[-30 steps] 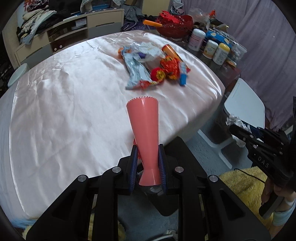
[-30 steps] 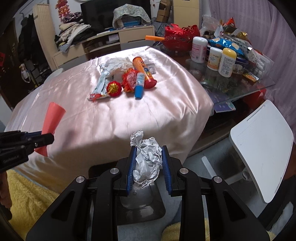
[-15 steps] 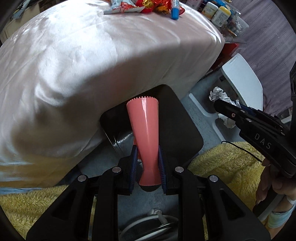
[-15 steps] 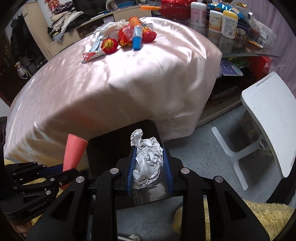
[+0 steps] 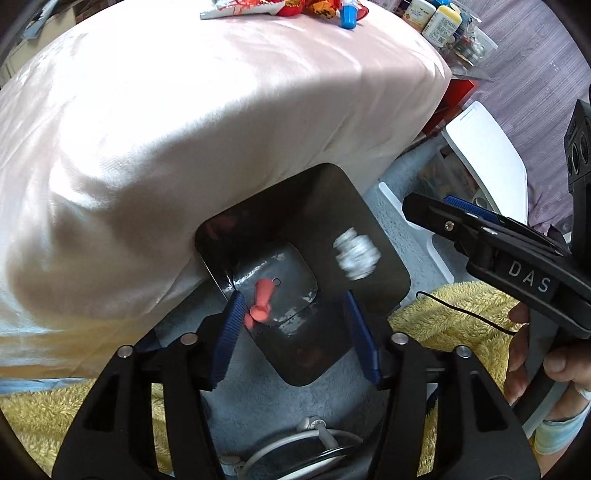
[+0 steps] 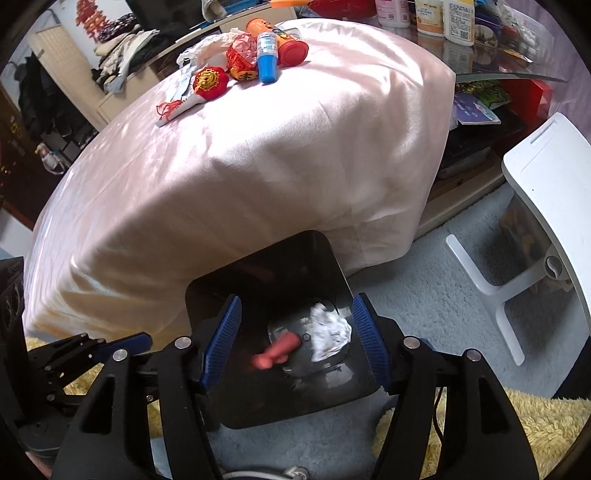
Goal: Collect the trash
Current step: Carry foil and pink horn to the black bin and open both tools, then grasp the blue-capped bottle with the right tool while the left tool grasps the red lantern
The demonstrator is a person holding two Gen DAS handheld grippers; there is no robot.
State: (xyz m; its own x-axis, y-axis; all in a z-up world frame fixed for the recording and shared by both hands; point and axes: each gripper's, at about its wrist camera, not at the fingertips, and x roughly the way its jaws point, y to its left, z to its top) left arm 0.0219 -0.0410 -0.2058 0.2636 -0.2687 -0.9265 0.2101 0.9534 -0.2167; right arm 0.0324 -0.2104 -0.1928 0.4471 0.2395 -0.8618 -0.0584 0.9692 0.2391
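Note:
A black square trash bin (image 5: 384,258) (image 6: 258,258) stands on the floor against the table's draped edge. A pink paper cone (image 5: 263,299) (image 6: 277,354) lies inside it, blurred. A crumpled white foil ball (image 5: 356,253) (image 6: 328,326) is also blurred, over the bin's mouth. My left gripper (image 5: 295,332) is open and empty above the bin. My right gripper (image 6: 295,343) is open and empty above the bin too; it shows at the right in the left wrist view (image 5: 480,229). More trash (image 6: 251,55) lies in a pile on the pink tablecloth (image 6: 258,155).
A white stool (image 6: 546,206) stands to the right of the bin. A glass side table with bottles (image 6: 443,18) is behind it. A yellow fluffy rug (image 5: 443,314) and grey carpet (image 6: 424,295) cover the floor. A white cable (image 5: 314,439) lies below.
Both grippers have opened over the bin. The pink cone and the foil ball have left the jaws and dropped toward the bin's inside.

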